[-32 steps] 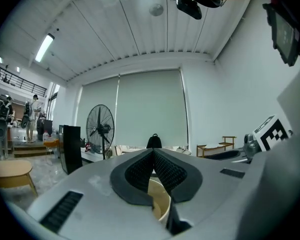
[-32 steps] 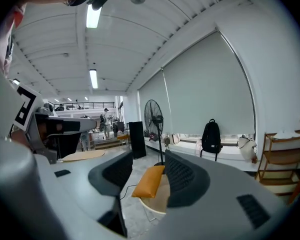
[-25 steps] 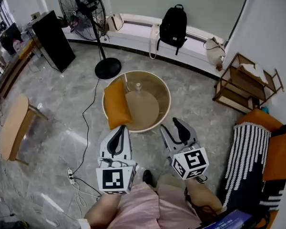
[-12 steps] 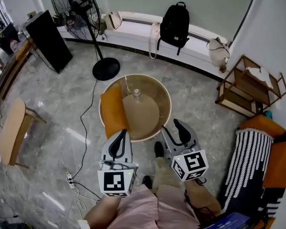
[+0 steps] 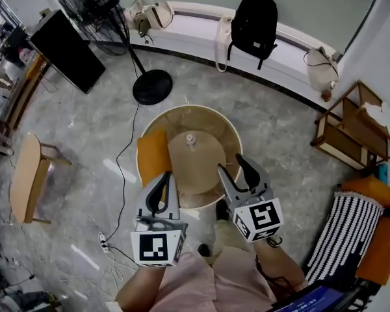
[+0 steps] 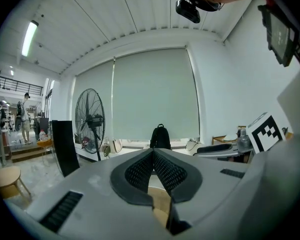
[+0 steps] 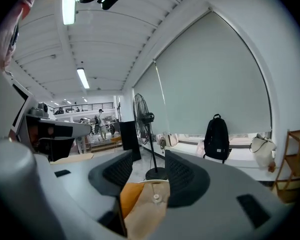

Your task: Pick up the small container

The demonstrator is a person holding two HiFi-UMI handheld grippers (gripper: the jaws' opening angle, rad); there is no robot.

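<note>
Where the small container stands: the small pale lidded container [image 5: 190,138] sits upright on the round tan tabletop [image 5: 198,168], close to its far edge and free of both grippers; the right gripper view shows it too [image 7: 154,198], ahead of the open jaws.
Tabletop surround: a round pale wooden rim [image 5: 229,127] rings the tabletop, wider than it on every side.
Left edge: an orange cushion [image 5: 152,158] stands tilted between the tabletop's left edge and the rim.
Left gripper: the left gripper [image 5: 167,176] is held above the near-left edge; its jaws are pressed together with nothing between them, the pads meeting at the tips in its own view [image 6: 153,153].
Right gripper: the right gripper [image 5: 231,165] is held above the near-right edge; its jaws are spread and empty [image 7: 149,160], well short of the container.
Beyond the far edge: a black pedestal fan [image 5: 152,86] stands on the grey stone floor, and a black backpack [image 5: 255,25] leans on a white window ledge [image 5: 195,34].
Far off the left edge: a light wooden stool [image 5: 26,177].
</note>
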